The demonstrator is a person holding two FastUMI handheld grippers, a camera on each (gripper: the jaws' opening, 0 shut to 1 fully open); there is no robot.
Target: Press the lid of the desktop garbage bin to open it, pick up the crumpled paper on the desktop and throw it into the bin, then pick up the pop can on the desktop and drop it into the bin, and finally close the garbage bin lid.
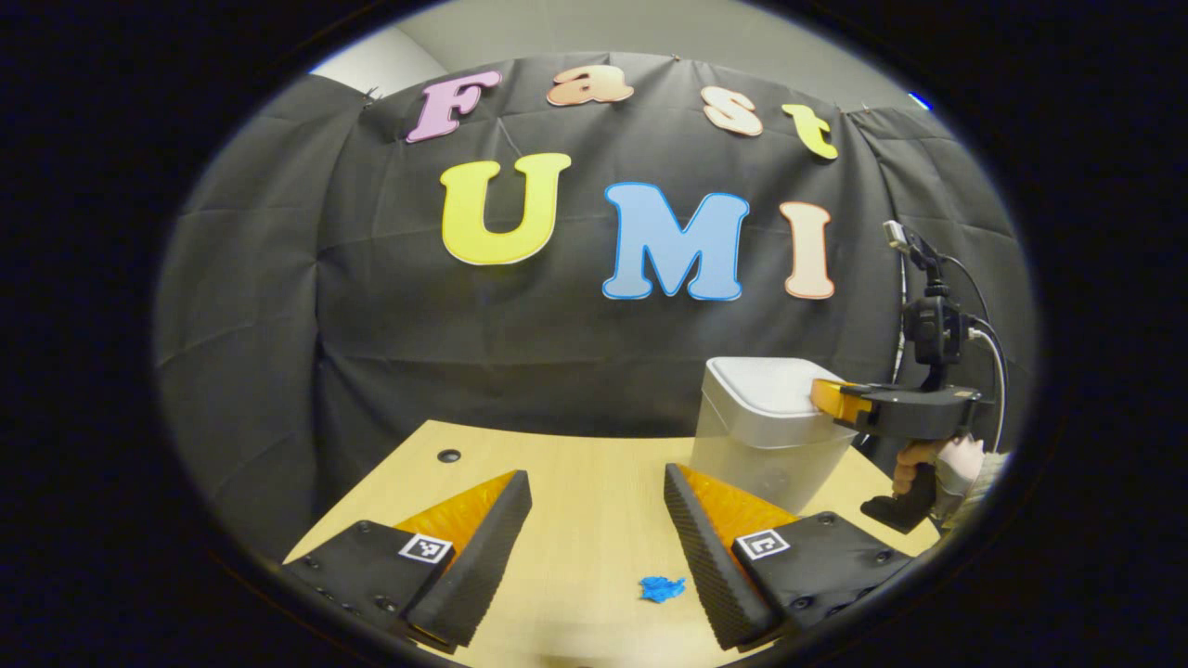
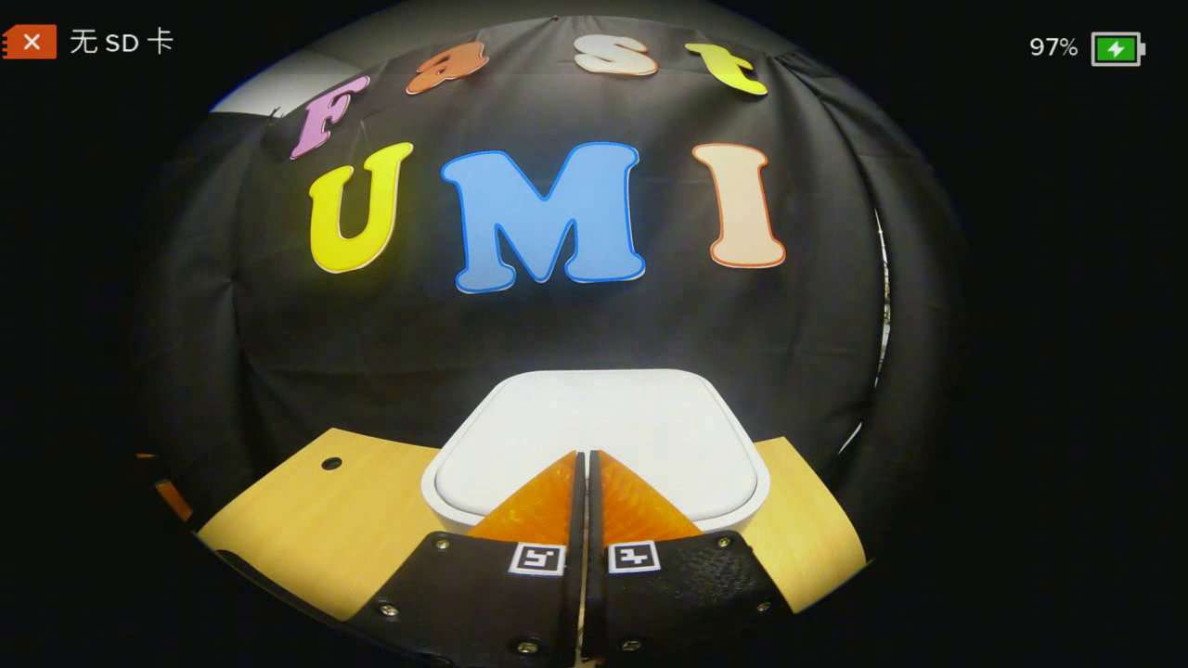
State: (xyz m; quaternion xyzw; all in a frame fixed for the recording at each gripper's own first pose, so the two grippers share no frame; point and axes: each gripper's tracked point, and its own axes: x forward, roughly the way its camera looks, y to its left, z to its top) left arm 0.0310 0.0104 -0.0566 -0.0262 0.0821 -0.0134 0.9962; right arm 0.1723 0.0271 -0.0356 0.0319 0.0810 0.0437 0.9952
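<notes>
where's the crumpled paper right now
In the left gripper view the blue crumpled paper lies on the desk, just inside the left tool's right-hand finger, nearer than the bin.

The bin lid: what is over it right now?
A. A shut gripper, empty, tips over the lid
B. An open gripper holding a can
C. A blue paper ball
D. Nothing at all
A: the right gripper has its fingers closed together with nothing between them, its tips over the white lid of the bin.
</notes>
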